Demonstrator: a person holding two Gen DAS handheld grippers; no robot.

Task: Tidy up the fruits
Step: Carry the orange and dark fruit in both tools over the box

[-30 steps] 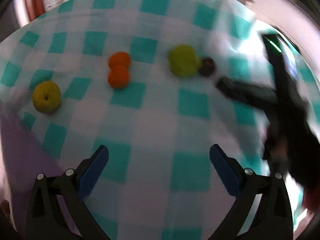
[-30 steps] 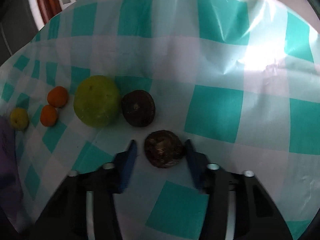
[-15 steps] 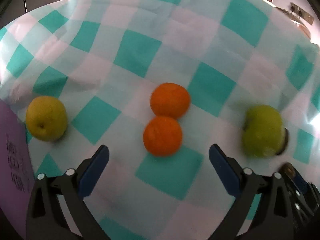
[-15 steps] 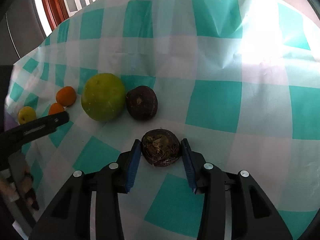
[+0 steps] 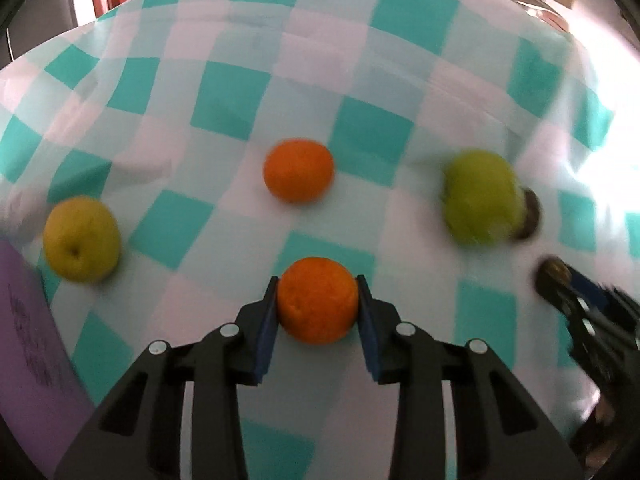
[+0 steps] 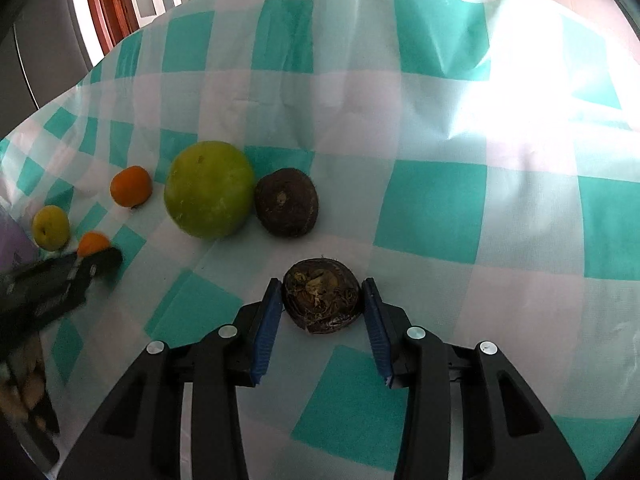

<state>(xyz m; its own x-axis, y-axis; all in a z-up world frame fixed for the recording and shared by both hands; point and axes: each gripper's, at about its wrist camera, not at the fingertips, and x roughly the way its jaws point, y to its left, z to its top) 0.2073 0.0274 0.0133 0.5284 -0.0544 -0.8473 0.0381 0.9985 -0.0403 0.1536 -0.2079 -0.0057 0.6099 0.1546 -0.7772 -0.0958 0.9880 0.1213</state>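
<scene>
Orange [image 5: 317, 306] pinched in left tool [image 5: 318, 312], prob. for regrouping; right tool [image 6: 322, 312] brackets brown fruit [image 6: 321, 301], jaws touching, grip unclear.

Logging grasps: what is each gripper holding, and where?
Left gripper clamps an orange by its sides. Right gripper brackets the dark fruit; contact unclear.

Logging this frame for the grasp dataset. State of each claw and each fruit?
left claw: shut on near orange
right claw: shut on rough brown fruit, which rests on the cloth
far orange: loose on checked cloth, untouched
yellow fruit: loose, dimple toward the left camera
green fruit: loose, beside smooth brown fruit; contact unclear
</scene>
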